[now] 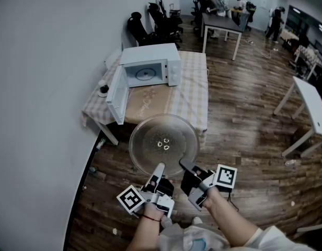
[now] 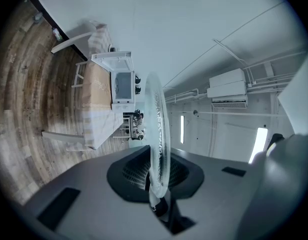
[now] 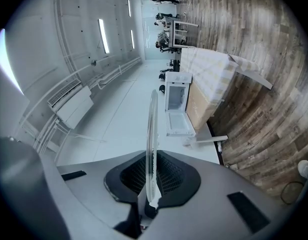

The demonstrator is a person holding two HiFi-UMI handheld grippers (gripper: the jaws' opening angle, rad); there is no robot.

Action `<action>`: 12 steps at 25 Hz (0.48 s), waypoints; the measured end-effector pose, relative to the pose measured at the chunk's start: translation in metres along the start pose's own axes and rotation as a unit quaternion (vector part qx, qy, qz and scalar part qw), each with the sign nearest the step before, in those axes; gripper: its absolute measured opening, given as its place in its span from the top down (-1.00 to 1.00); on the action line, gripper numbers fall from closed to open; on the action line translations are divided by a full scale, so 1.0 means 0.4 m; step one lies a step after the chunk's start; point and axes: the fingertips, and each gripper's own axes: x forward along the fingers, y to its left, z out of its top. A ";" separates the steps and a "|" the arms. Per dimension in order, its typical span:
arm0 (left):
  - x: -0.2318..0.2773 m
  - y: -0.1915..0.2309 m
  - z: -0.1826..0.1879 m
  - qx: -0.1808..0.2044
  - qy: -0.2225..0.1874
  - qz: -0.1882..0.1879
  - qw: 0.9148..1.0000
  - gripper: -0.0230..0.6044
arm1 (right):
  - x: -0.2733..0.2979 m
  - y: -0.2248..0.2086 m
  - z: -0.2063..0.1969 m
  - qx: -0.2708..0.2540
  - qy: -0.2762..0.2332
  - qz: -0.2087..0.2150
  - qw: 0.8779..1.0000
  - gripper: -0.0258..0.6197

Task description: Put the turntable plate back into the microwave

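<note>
The clear glass turntable plate (image 1: pixel 163 140) hangs flat above the floor, held at its near rim from both sides. My left gripper (image 1: pixel 160 167) is shut on the rim's left part, and my right gripper (image 1: pixel 184 164) is shut on its right part. In the left gripper view the plate (image 2: pixel 158 129) shows edge-on between the pads of the left gripper (image 2: pixel 158 186). The right gripper view shows the plate (image 3: pixel 152 139) the same way in the right gripper (image 3: pixel 151 194). Ahead, the white microwave (image 1: pixel 150 67) stands on a checked-cloth table (image 1: pixel 195 95), its door (image 1: pixel 116 94) swung open to the left.
A white wall runs along the left. A small dark object (image 1: pixel 103 90) sits at the table's left end. Wooden floor lies between me and the table. White tables (image 1: pixel 312 114) stand at the right, with office chairs (image 1: pixel 150 25) and people further back.
</note>
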 end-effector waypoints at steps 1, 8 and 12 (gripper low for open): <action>-0.001 -0.002 0.006 0.000 0.001 0.000 1.000 0.84 | 0.005 0.001 -0.002 -0.001 -0.001 0.000 1.000 0.77; -0.013 -0.004 0.055 0.003 0.012 -0.003 1.000 0.84 | 0.046 0.004 -0.028 -0.002 -0.013 0.001 1.000 0.77; -0.020 -0.002 0.080 0.003 0.022 -0.002 1.000 0.84 | 0.067 0.008 -0.045 0.000 -0.021 0.002 1.000 0.77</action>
